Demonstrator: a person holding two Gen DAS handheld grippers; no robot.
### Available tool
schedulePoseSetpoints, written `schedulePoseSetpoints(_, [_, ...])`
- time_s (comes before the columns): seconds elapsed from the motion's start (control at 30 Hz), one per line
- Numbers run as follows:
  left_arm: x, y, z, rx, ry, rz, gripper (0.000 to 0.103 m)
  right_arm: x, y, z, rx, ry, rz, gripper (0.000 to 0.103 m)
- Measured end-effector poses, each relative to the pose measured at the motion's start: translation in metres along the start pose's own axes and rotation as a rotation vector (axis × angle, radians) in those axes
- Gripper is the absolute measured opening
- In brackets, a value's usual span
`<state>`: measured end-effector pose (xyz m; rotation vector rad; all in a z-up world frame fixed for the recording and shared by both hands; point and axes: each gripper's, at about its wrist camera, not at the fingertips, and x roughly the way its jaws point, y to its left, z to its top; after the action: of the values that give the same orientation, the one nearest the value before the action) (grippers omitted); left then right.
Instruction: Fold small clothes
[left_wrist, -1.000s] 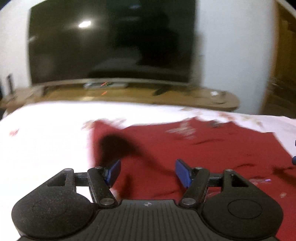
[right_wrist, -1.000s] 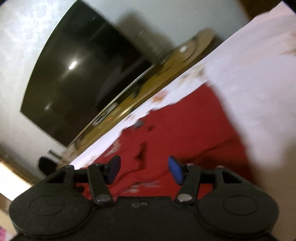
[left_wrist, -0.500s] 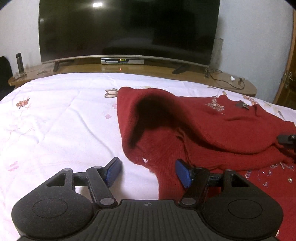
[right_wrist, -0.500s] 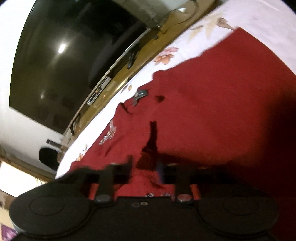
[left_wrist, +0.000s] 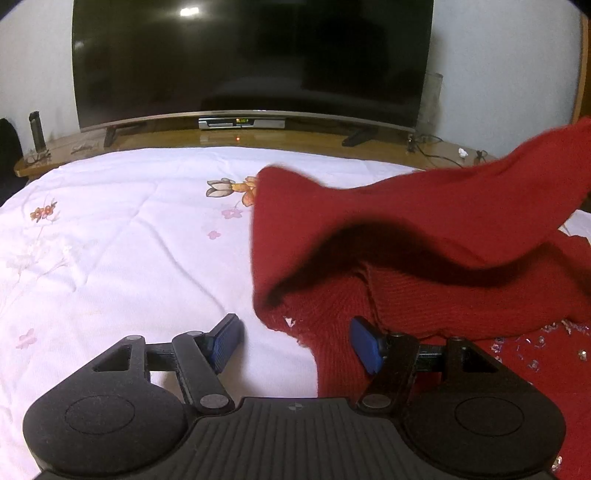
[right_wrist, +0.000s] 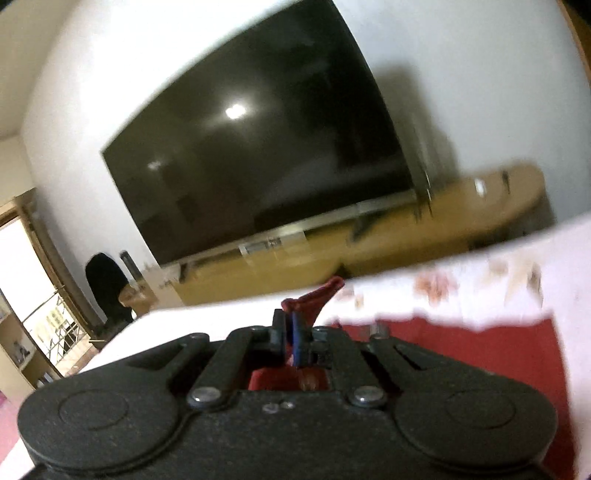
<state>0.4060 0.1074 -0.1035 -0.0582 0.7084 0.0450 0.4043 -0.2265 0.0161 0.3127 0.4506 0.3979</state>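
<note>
Right, red knitted sweater (left_wrist: 424, 236) lies on the white floral-print bed cover (left_wrist: 110, 240), over toward the right side, w/ one flap of it lifted clear off the bed and arching up to the right edge of the left wrist view. Underneath, ribbed knit and a loose lower edge show near the left tool's right fingertip; tiny clear beads glint on the fabric at bottom right.

Right tool (right_wrist: 290, 334) has its blue pads pressed together, pinching a bit of that red knit (right_wrist: 317, 295) that pokes out past the fingertips. That pinch is prob. why the flap is airborne: raised so it can be carried across the body for a fold. View's blurry, so the exact spot gripped, cuff or hem, can't be told.

Left tool (left_wrist: 297, 341) sits low just above the bed, spread wide, nothing between the pads; left pad over bare cover, right pad at the sweater's edge. Looks placed to grab or pin that near edge so the garment doesn't drag.

Beyond the bed: big dark curved TV (left_wrist: 251, 59) on a long wooden TV stand (left_wrist: 221, 138).
</note>
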Motion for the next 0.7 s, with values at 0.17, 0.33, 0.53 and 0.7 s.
schedulePoseSetpoints(0.17, [-0.001, 0.001, 0.003, 0.0, -0.006, 0.002, 0.043, -0.005, -0.047, -0.013, 0.007, 0.078, -0.151, 0.005])
schedulePoseSetpoints(0.33, [0.001, -0.001, 0.007, 0.013, 0.003, -0.01, 0.031, 0.011, -0.088, -0.04, 0.043, 0.202, -0.25, 0.005])
schedulePoseSetpoints(0.53, [-0.002, -0.009, 0.005, 0.054, -0.007, 0.019, 0.033, 0.0, -0.079, -0.032, 0.041, 0.138, -0.227, 0.004])
schedulePoseSetpoints(0.7, [-0.002, -0.009, 0.003, 0.054, -0.018, 0.034, 0.045, -0.01, -0.092, -0.011, 0.063, 0.048, -0.259, 0.004])
